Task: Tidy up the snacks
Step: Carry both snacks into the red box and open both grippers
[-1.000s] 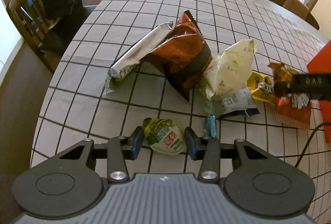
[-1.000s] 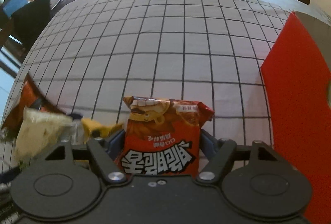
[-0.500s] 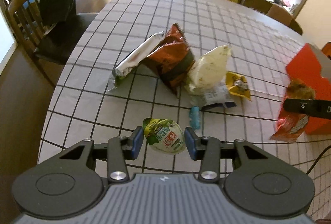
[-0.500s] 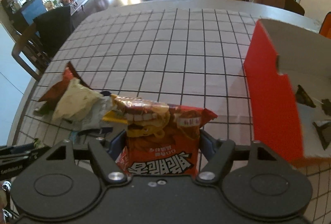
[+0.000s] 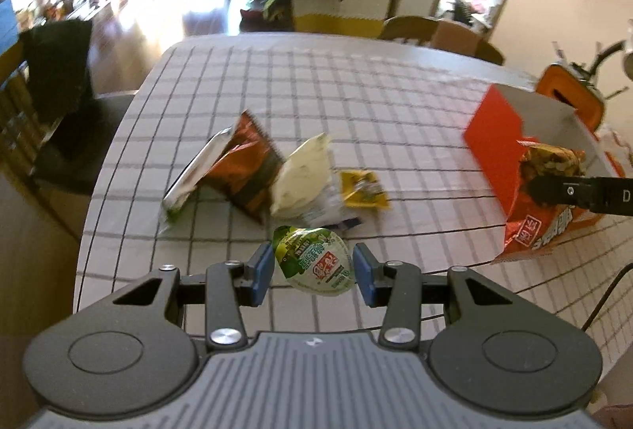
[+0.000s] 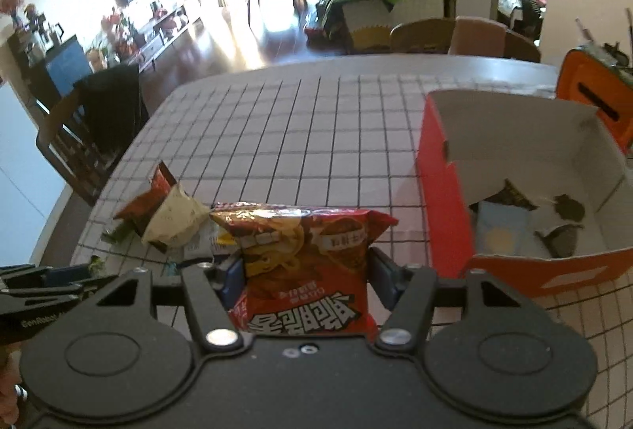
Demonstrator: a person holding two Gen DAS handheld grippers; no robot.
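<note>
Left wrist view: the left gripper has its jaws clamped on a green-lidded jelly cup, held above the checked tabletop; beyond the jaws lies a heap of snack packets. Right wrist view: the right gripper has its jaws pressed on a red noodle-snack bag, with the open red cardboard box to the right of the jaws.
</note>
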